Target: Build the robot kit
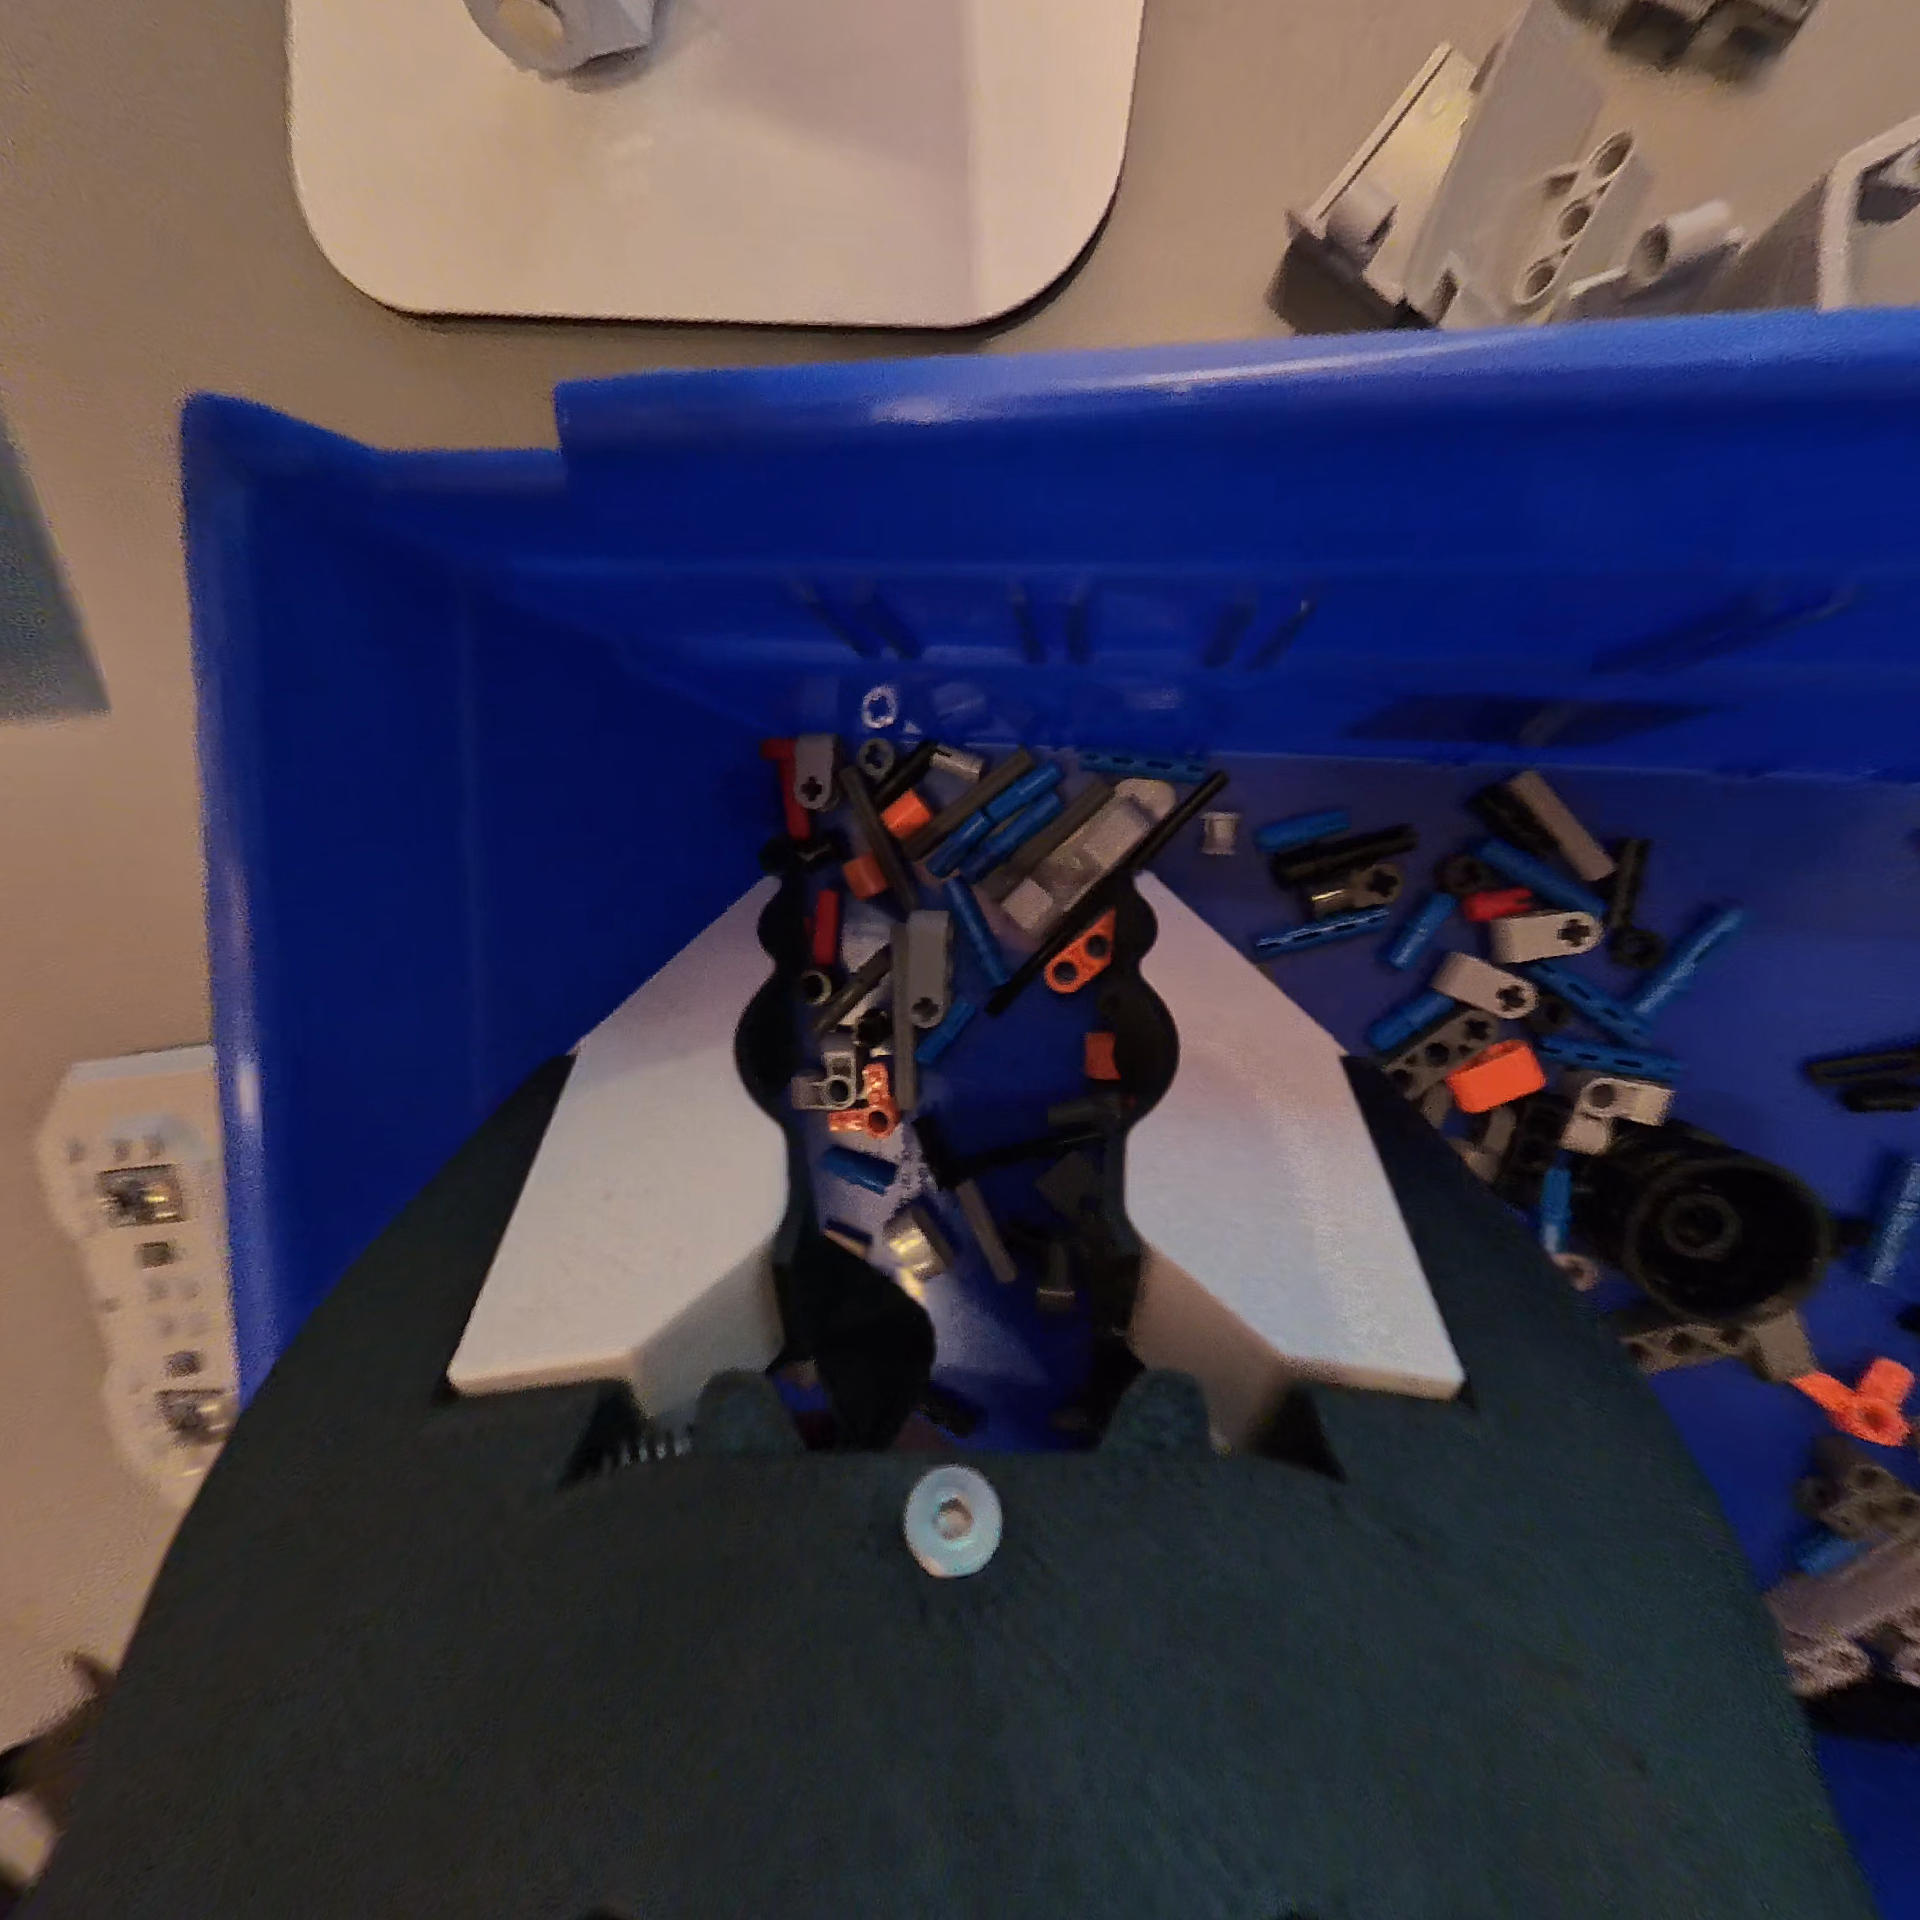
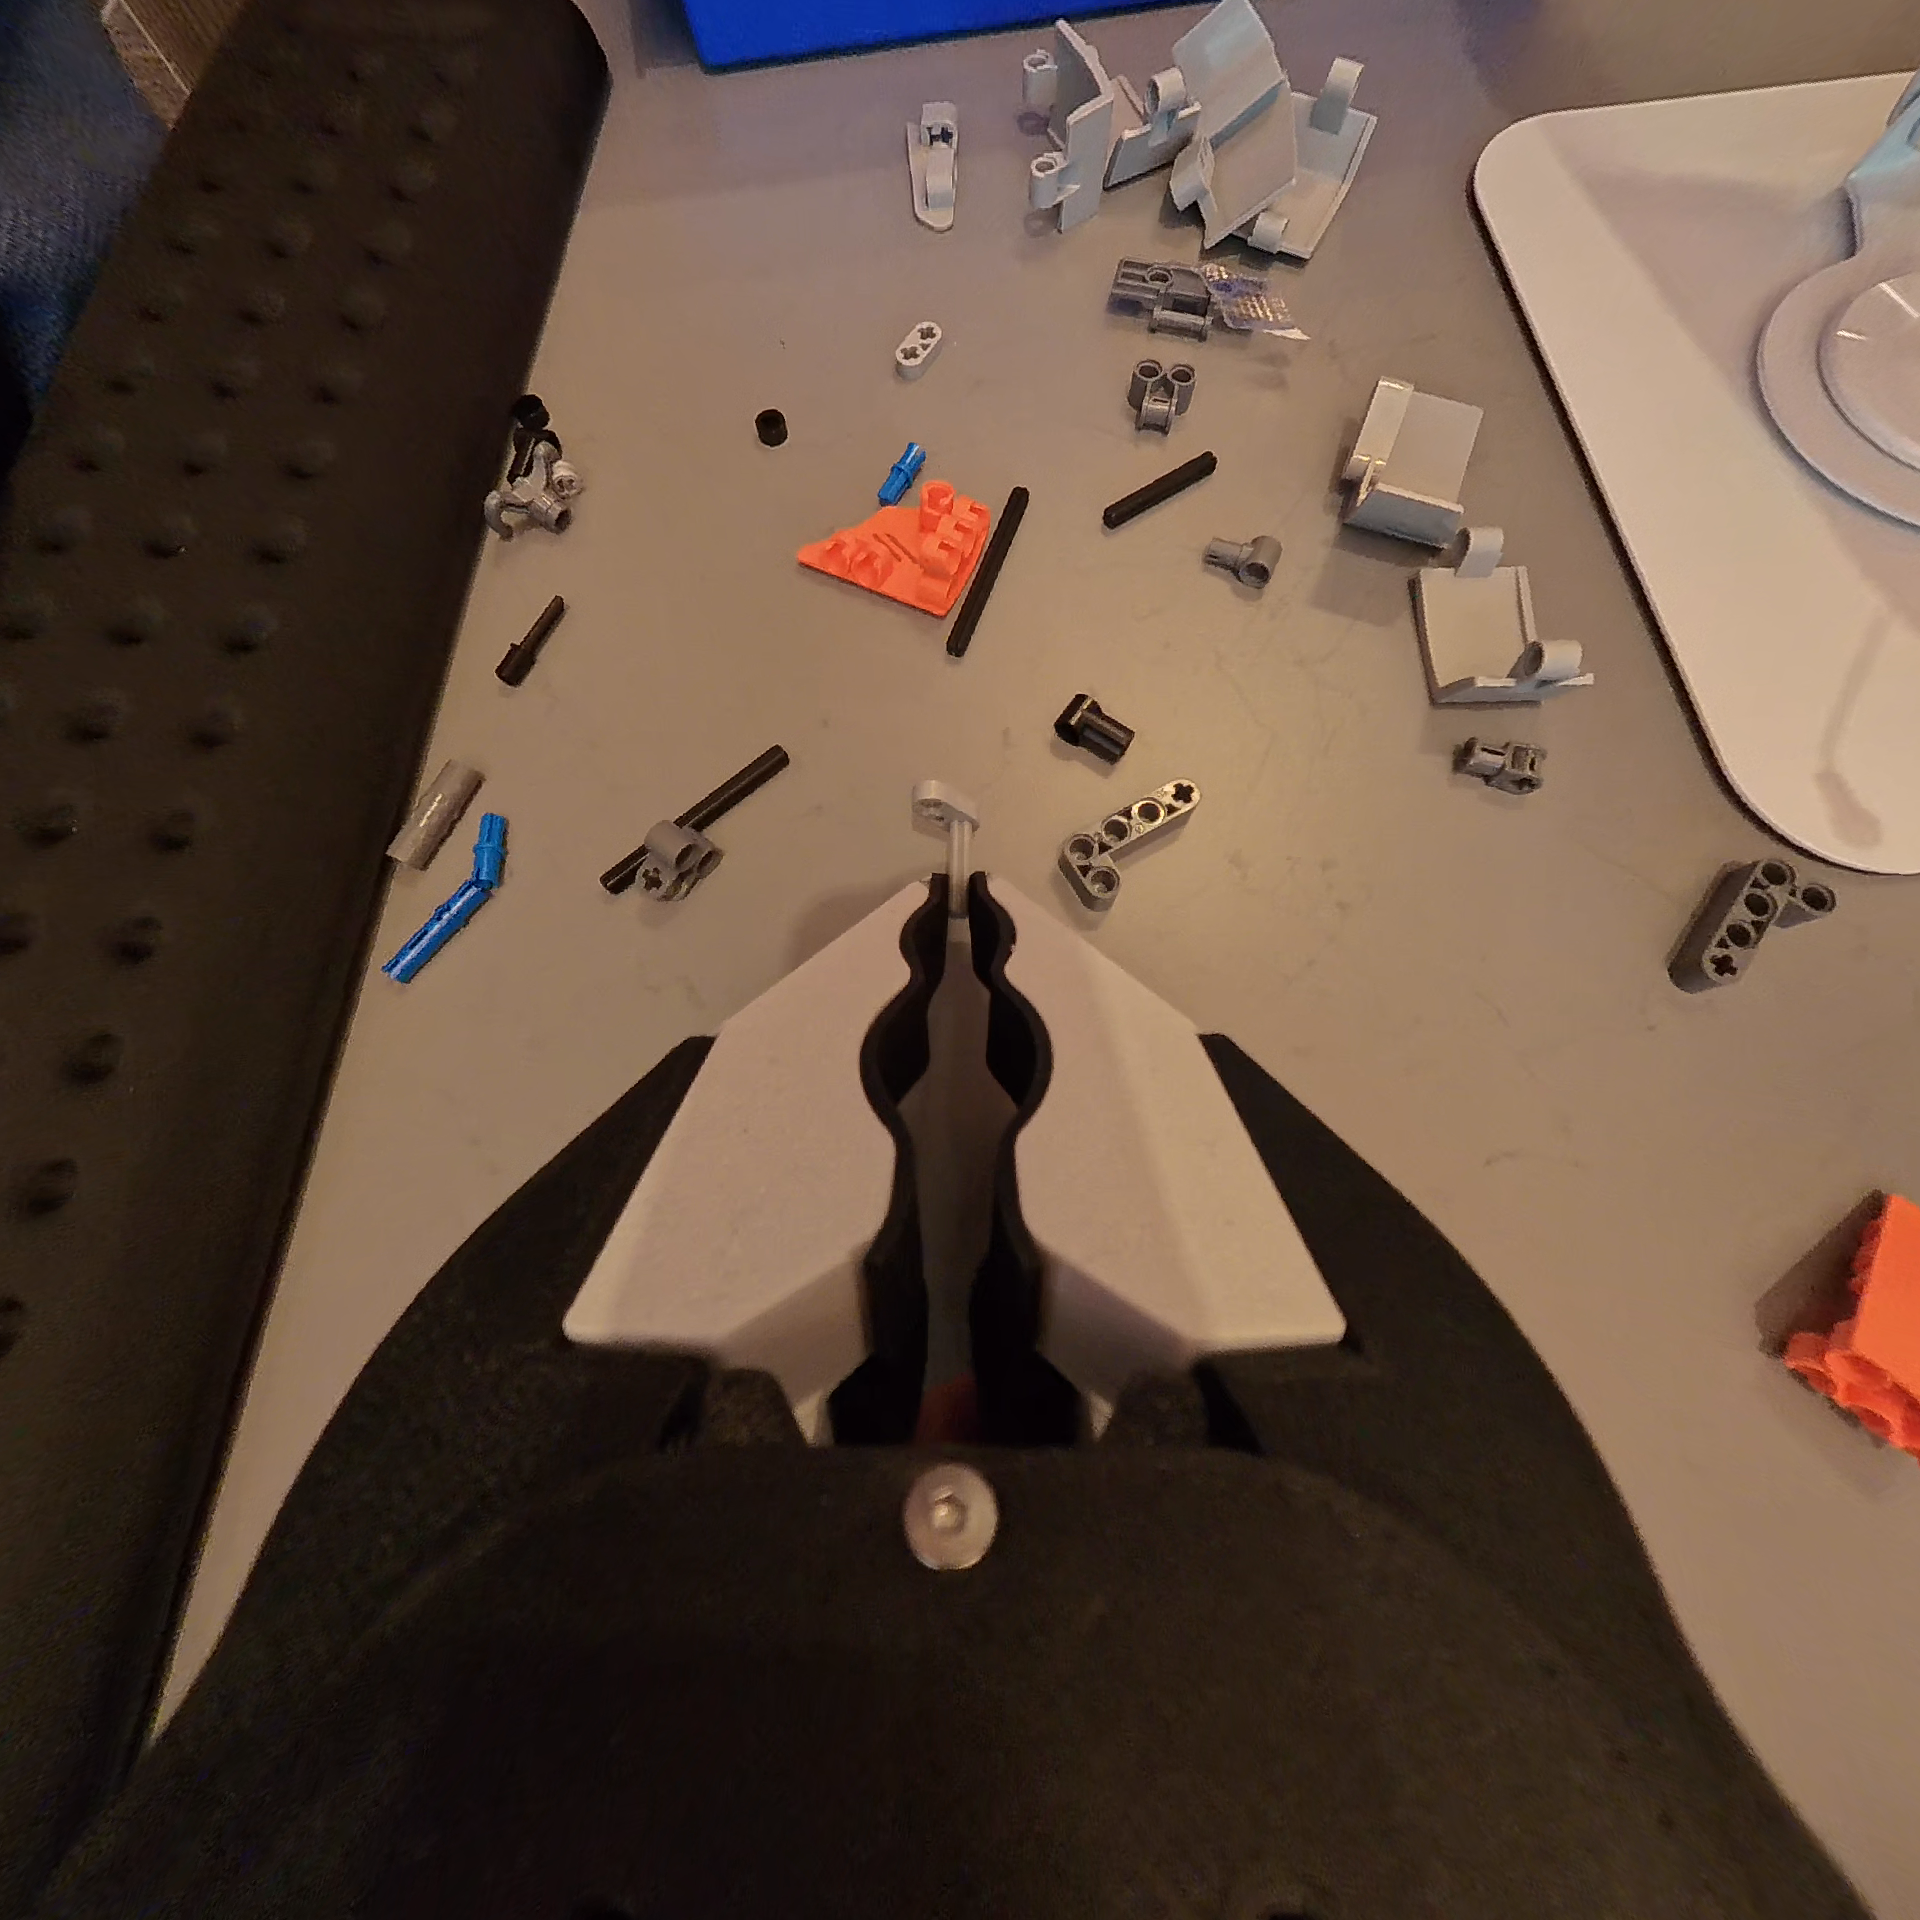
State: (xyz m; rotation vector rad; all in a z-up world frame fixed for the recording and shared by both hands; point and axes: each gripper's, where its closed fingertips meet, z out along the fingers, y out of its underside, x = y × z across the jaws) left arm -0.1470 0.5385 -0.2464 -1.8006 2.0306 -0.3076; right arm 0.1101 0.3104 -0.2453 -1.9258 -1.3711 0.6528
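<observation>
The right gripper is pinched tight on a thin grey axle, which pokes out past the fingertips with a small grey connector on its far end. It's held low over the grey worktop, about mid-way between the black studded mat along the left edge and the white tray at the right edge. Whether the connector is touching the worktop or just above it, I can't tell.

Loose bits all around it: a grey L-beam just to the right, a black axle with a grey joiner to the left, an orange plate further off, and pale grey panels near the far edge by a blue corner.

The left gripper is down inside the blue bin, fingers spread apart, holding nothing. It hangs over a heap of small pins and beams jammed into the bin's far left corner. A black wheel sits off to the right on the bin floor. That view is a bit blurry, so I can't say if the tips touch any piece.

My guess on the step: one hand has a piece ready, the other is hunting for a part. Picking one pin out of that heap would need narrow, careful aim, since everything overlaps.
</observation>
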